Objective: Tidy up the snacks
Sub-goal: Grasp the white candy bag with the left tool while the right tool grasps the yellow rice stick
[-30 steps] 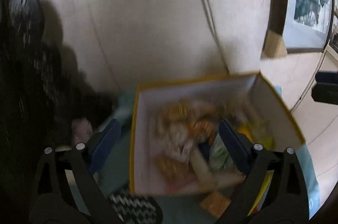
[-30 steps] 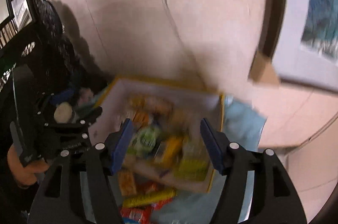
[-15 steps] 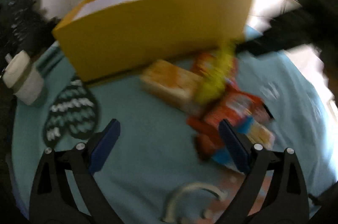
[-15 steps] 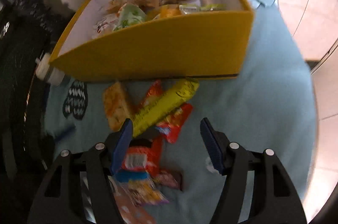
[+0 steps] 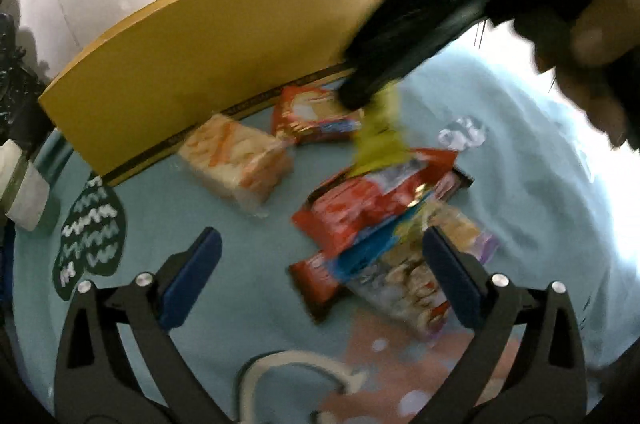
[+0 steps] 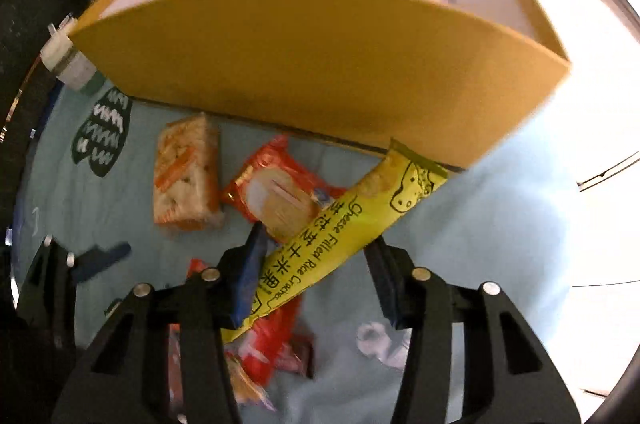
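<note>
A: Where was the right gripper [image 6: 316, 264] at that point?

B: Low over the pale blue cloth on the table [image 6: 500, 224], its jaws closing around the yellow cheese rice cracker stick [image 6: 340, 236]. The stick lay between the pads; I judged they had not yet pinched it firmly. It slanted from 7 o'clock up to 2 o'clock, its far end just against the foot of the yellow box [image 6: 320, 64].

A: How should the grab have been done?

B: Squeeze near the middle, across the narrow width, gently, since crackers crush. Lift clear of the red biscuit packet [image 6: 276, 196] beside it, then carry it over the box's front wall.

A: And the left gripper [image 5: 316, 280]?

B: Its jaws were opening, spread wide, nothing between them, hovering over the red wafer packs [image 5: 360, 208] and the blue cookie bag [image 5: 404, 276]. An orange-and-white cracker pack [image 5: 236, 156] lay at 11 o'clock from them.

A: What did the box hold?

B: Blurred wrapped snacks piled against its white inner walls; something pale green at 12 o'clock, the rest I couldn't name
</note>
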`<state>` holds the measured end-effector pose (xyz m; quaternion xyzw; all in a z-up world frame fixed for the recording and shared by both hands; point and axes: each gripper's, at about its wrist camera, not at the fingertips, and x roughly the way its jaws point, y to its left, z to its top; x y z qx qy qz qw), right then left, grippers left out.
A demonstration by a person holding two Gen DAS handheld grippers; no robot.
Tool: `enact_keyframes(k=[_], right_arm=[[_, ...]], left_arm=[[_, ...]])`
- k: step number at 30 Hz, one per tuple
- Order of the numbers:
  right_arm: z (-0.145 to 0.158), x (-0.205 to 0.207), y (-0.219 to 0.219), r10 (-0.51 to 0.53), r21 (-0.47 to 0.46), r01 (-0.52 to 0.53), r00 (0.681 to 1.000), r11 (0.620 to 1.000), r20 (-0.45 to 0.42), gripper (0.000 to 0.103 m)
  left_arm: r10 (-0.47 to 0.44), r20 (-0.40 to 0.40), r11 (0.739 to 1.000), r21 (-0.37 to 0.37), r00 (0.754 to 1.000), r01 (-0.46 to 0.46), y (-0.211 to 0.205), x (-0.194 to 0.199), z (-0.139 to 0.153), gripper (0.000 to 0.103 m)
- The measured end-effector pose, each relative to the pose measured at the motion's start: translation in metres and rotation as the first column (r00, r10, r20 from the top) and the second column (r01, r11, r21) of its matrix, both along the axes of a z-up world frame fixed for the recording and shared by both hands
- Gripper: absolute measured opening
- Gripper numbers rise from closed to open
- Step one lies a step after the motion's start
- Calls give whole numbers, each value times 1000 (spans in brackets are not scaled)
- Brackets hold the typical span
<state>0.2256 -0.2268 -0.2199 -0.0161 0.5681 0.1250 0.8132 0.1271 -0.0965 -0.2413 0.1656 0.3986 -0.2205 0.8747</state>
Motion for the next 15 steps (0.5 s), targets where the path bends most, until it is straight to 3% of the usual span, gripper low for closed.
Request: enact_keyframes(k=[2,5,6,8,10,12,15], right_arm=[[2,-7,-12,10,-5,-10,1000,1000,3,50],[-6,-17,-15,86,-128,-85,996,988,0,50],[-10,-21,-17,100,-153,-99,995,983,0,50],[-12,-26,-22,73,-119,-72,997,990,1,50],[-8,-27,-28,30,-64,-29,999,998,16,52],[-5,-28,-30,5,-47,-5,1000,999,14,58],[-7,-32,-22,-13,-86,13,1000,996,-2,66]], left_arm=[[29,7,999,14,1000,-29,17,-1,-3,101],[148,-15,985,93,989,-146,48,7,-14,101],[181,-43,982,64,983,-178,60,8,-15,101],[230,-37,972,53,972,-228,69,8,-10,101],[206,-29,978,-23,978,-207,65,3,3,101],[119,-9,988,-101,993,-119,40,-5,19,101],[26,19,996,-88,999,-24,4,-18,26,101]])
